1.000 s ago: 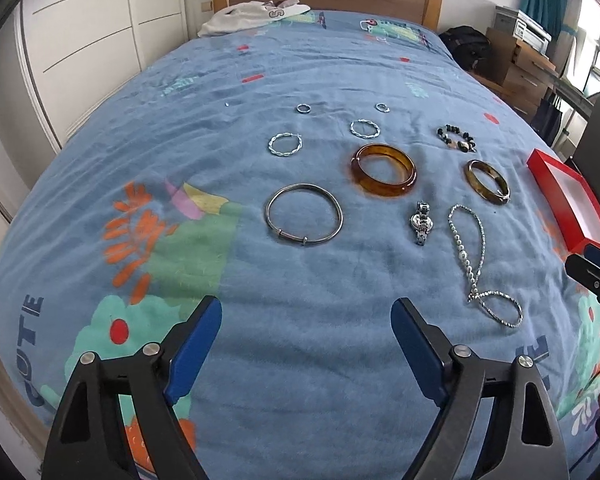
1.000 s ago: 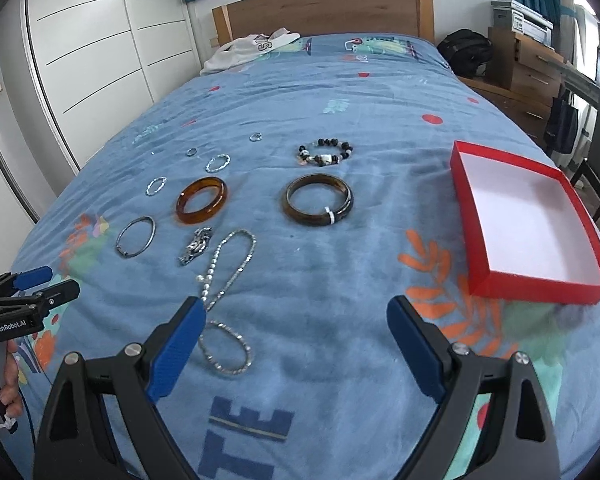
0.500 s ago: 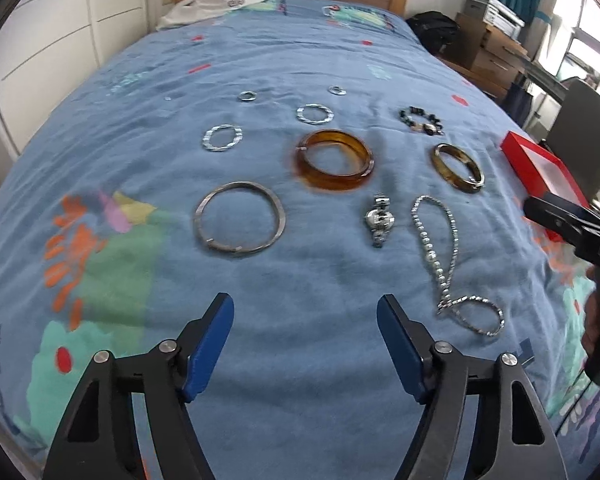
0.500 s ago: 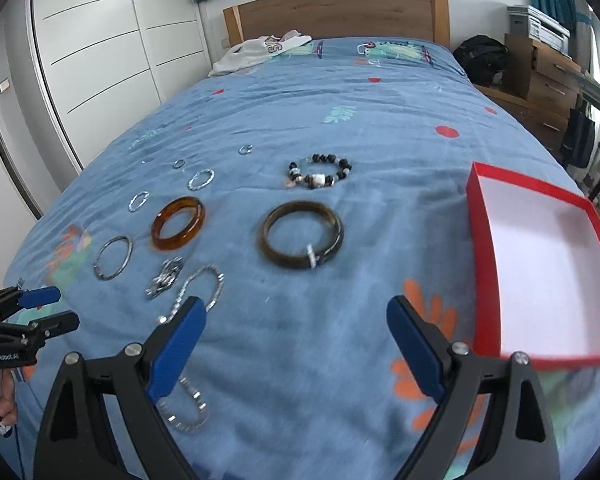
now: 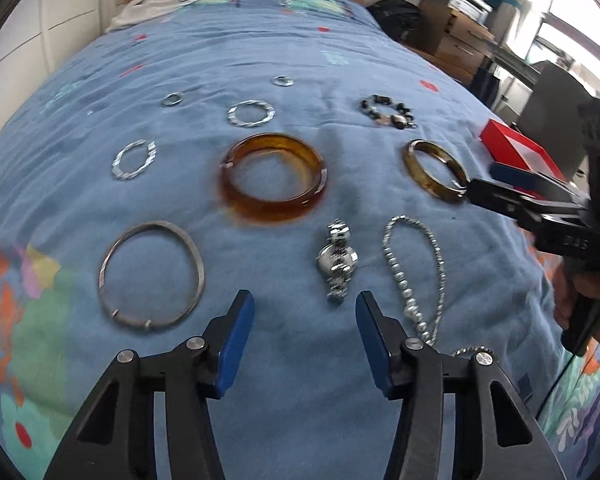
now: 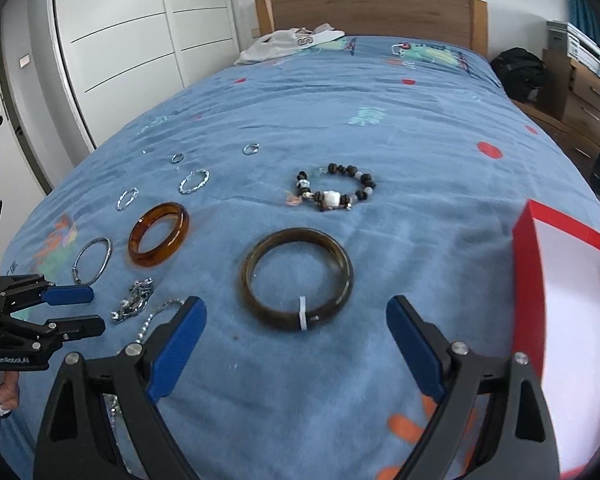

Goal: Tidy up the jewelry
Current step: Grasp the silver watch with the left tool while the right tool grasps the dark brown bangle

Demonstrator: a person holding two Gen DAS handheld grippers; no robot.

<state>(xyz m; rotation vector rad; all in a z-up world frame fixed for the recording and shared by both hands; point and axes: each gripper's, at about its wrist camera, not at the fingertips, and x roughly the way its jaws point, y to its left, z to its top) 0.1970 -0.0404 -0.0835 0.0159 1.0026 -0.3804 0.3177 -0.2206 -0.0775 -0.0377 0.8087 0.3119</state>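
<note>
Jewelry lies spread on the blue bedspread. My left gripper (image 5: 305,320) is open and empty, just short of a silver watch (image 5: 337,259), with the amber bangle (image 5: 273,178) beyond and a large silver bangle (image 5: 151,277) to its left. A silver bead necklace (image 5: 418,272) lies to the right. My right gripper (image 6: 294,334) is open and empty, its fingers either side of a dark brown bangle (image 6: 296,278). A beaded bracelet (image 6: 334,192) lies farther off. The red box (image 6: 568,320) with white inside is at the right.
Small silver rings (image 5: 252,113) and hoops (image 5: 134,160) lie toward the bed's far side. A white garment (image 6: 290,44) rests by the wooden headboard (image 6: 370,10). White wardrobe doors (image 6: 120,40) stand left; a dresser (image 6: 576,88) and black bag (image 6: 518,68) stand right.
Both grippers have moved forward and lower over the bed. The left one has narrowed its opening and closed in on the watch; the right one now brackets the dark bangle.
</note>
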